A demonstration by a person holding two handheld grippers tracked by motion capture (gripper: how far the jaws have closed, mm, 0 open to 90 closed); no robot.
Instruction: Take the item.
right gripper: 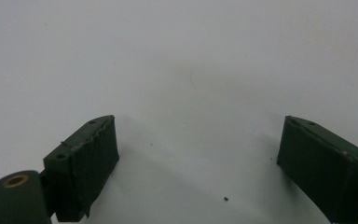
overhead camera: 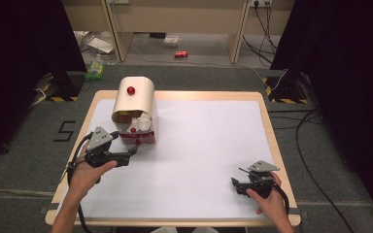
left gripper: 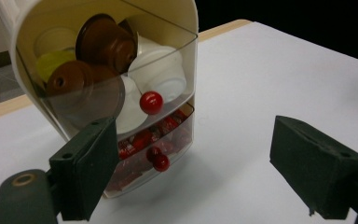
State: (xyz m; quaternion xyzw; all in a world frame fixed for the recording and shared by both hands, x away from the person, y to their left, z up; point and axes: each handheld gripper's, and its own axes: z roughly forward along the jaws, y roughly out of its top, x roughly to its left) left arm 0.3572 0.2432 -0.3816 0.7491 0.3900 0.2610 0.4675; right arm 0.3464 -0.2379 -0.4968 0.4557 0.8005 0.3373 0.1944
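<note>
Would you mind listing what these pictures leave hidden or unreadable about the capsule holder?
- Capsule holder: its back and far side face away from the high view.
- Lower drawer, left gripper view: its left part sits behind the left gripper's near jaw.
- Red packets in that drawer: print too blurred to read.
- Capsules: those deeper inside are covered by the front ones.

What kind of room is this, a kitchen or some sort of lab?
Probably a recording lab or studio, not a kitchen: black curtains flank a white-topped table, cables trail over the grey carpet, and a person works a hand-held gripper near a capsule dispenser.
</note>
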